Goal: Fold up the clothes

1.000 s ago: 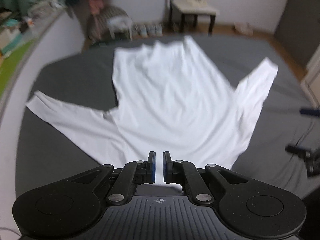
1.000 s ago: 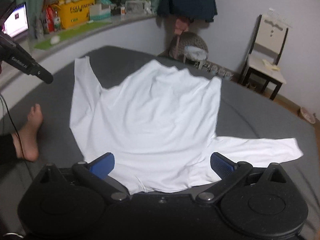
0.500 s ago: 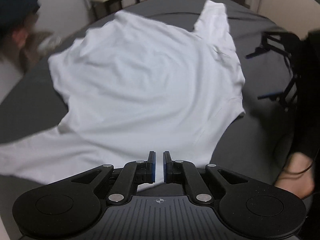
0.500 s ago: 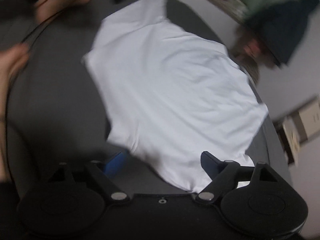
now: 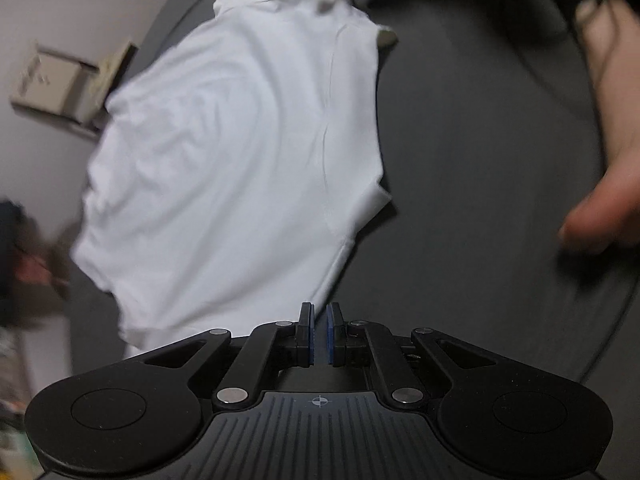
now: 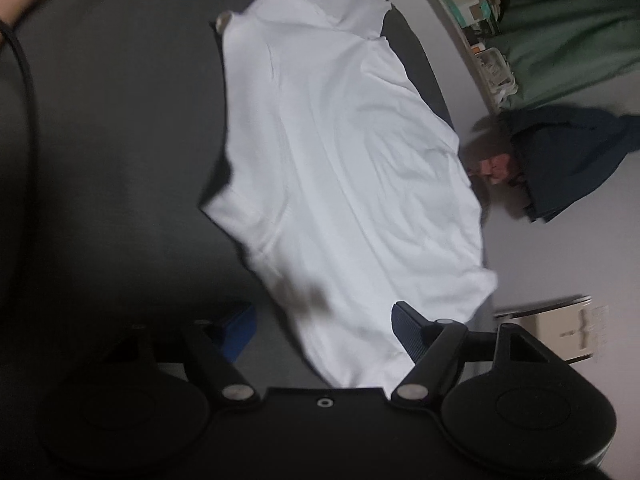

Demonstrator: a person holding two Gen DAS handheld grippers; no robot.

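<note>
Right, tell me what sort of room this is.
Probably a bedroom at home: a white long-sleeved shirt lies spread on a wide dark grey mattress, a dark blue garment hangs on the wall, and a cluttered ledge holds household bits.

Both views are dim, with soft, even indoor light of no clear source. The white shirt point(image 5: 240, 152) is the brightest area, nearly washed out, while the dark grey bed cover point(image 6: 112, 140) sinks into murk toward the left edge. Motion blur smears the shirt's edges and the bare foot point(image 5: 608, 168). Fisheye distortion bends the walls at the corners
</note>
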